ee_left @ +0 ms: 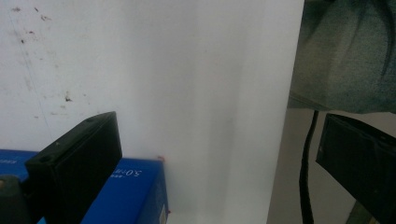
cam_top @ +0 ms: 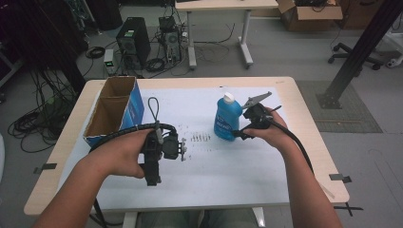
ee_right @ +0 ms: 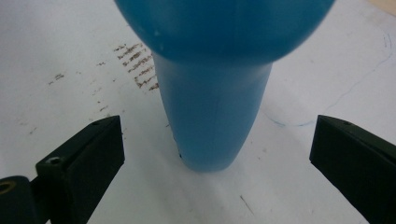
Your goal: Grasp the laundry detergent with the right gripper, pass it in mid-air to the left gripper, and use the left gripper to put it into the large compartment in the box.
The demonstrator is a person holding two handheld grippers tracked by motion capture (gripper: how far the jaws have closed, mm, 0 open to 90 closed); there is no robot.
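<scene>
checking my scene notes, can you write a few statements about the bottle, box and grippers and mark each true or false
1. The blue bottle stands upright on the white sheet. True.
2. The right gripper is shut on the bottle. False: its fingers stand apart on either side, not touching it.
3. The cardboard box sits at the table's left side. True.
4. The bottle has a red cap. False: its cap is white.
5. The left gripper holds the box. False: its fingers are open with nothing between them.
</scene>
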